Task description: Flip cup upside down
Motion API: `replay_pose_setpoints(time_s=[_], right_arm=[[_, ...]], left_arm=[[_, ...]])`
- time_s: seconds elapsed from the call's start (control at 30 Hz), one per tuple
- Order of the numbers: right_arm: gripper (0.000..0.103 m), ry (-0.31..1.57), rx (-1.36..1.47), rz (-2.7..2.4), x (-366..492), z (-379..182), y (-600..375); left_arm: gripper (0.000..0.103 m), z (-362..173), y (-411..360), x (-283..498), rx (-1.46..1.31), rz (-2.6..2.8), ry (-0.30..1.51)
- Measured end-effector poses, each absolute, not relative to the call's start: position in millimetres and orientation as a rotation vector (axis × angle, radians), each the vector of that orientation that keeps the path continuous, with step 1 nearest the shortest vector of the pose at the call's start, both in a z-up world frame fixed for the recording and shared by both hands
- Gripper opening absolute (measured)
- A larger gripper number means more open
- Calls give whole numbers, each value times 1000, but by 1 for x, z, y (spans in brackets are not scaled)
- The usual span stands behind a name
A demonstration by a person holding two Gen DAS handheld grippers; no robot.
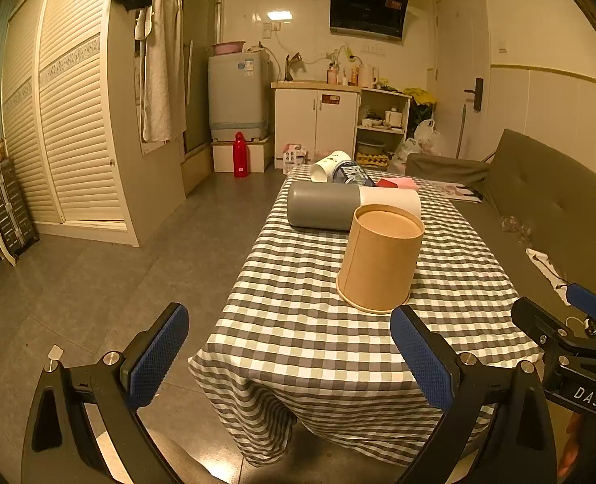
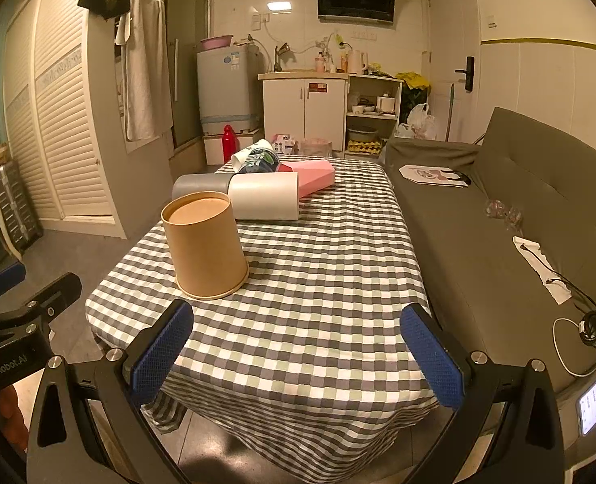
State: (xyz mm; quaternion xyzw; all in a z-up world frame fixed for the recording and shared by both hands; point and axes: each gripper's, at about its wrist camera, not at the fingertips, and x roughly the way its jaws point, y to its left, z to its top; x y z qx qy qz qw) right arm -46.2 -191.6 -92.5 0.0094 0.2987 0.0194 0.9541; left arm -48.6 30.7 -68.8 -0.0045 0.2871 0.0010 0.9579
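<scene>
The left gripper [image 1: 289,357] and right gripper [image 2: 298,353] both hang low in frame, fingers spread wide and holding nothing. The brown paper cup [image 1: 380,258] stands mouth-down on the checkered tablecloth [image 1: 318,334], centre-right in the left view and centre-left in the right view.

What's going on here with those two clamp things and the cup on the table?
A person holds a two-finger gripper in each hand, practising turning a cup over. The brown paper cup already stands mouth down, base up, on the checked tablecloth. Both the left gripper and the right gripper are open, holding nothing, at the near end of the table, short of the cup. Behind the cup lie a grey and white cylinder on its side, a pink box and another tipped cup.
</scene>
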Motion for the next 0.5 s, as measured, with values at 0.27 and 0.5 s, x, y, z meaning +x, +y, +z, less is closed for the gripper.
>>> replay_pose_setpoints(time_s=[0.27, 0.5], right_arm=[[103, 614, 9, 42, -44, -95, -189], [103, 619, 4, 43, -43, -96, -186]], left_arm=[[103, -70, 30, -49, -11, 0, 584], [103, -75, 28, -49, -3, 3, 587]])
